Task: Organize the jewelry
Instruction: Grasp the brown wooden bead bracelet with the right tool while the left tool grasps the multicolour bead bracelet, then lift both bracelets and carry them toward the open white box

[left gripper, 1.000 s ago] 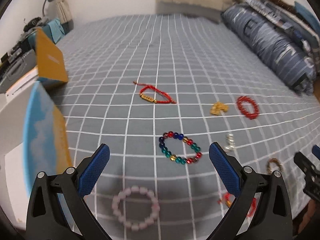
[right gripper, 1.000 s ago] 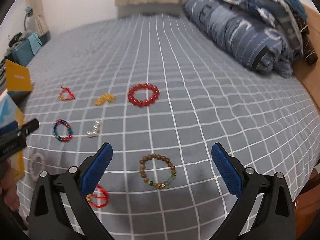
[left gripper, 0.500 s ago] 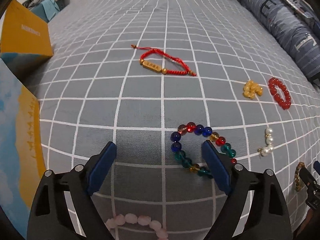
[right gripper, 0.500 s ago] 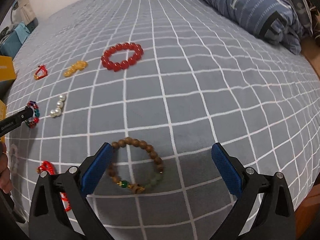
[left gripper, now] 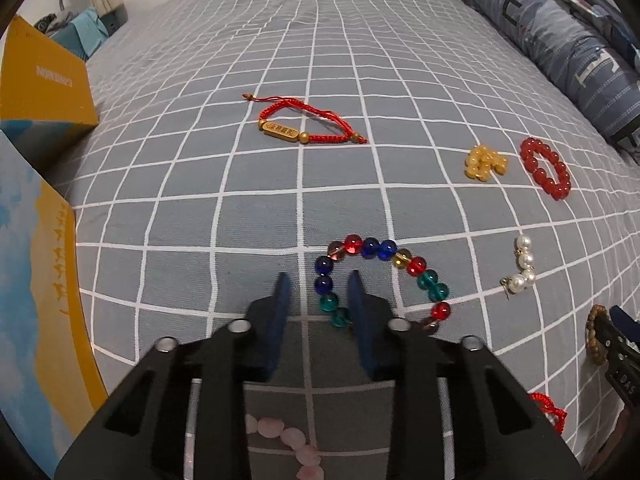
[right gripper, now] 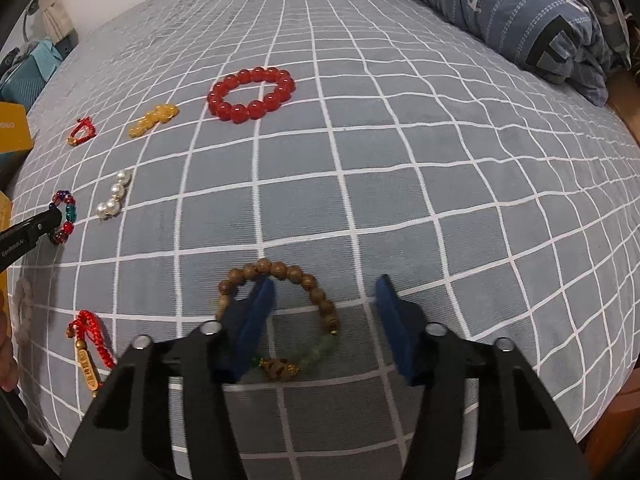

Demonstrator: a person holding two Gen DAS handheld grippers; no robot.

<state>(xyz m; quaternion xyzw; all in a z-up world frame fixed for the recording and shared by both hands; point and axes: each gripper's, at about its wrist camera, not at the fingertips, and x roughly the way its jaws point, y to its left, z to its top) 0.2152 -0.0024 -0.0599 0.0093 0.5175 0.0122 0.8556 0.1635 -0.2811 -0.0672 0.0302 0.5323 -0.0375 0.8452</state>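
1. The left gripper (left gripper: pixel 320 294) sits low in the centre of the left wrist view, its blue pads drawn in to a narrow gap that straddles the left side of the multicoloured bead bracelet (left gripper: pixel 384 280); whether the pads already pinch the beads cannot be told.
2. The right gripper (right gripper: pixel 326 304) is lower centre in the right wrist view, about half open, one pad inside the wooden bead bracelet (right gripper: pixel 280 312) and the other outside its right edge, gripping nothing.
3. Right of the multicoloured bracelet lies a short pearl strand (left gripper: pixel 520 270).
4. Further up are a yellow bead cluster (left gripper: pixel 486 162) and a red bead bracelet (left gripper: pixel 546 168).
5. A red cord bracelet (left gripper: pixel 304 124) with a gold bar lies upper centre.
6. All rest on a grey checked bedsheet (left gripper: pixel 360 60).
7. Yellow boxes (left gripper: pixel 44 88) stand at the left edge.
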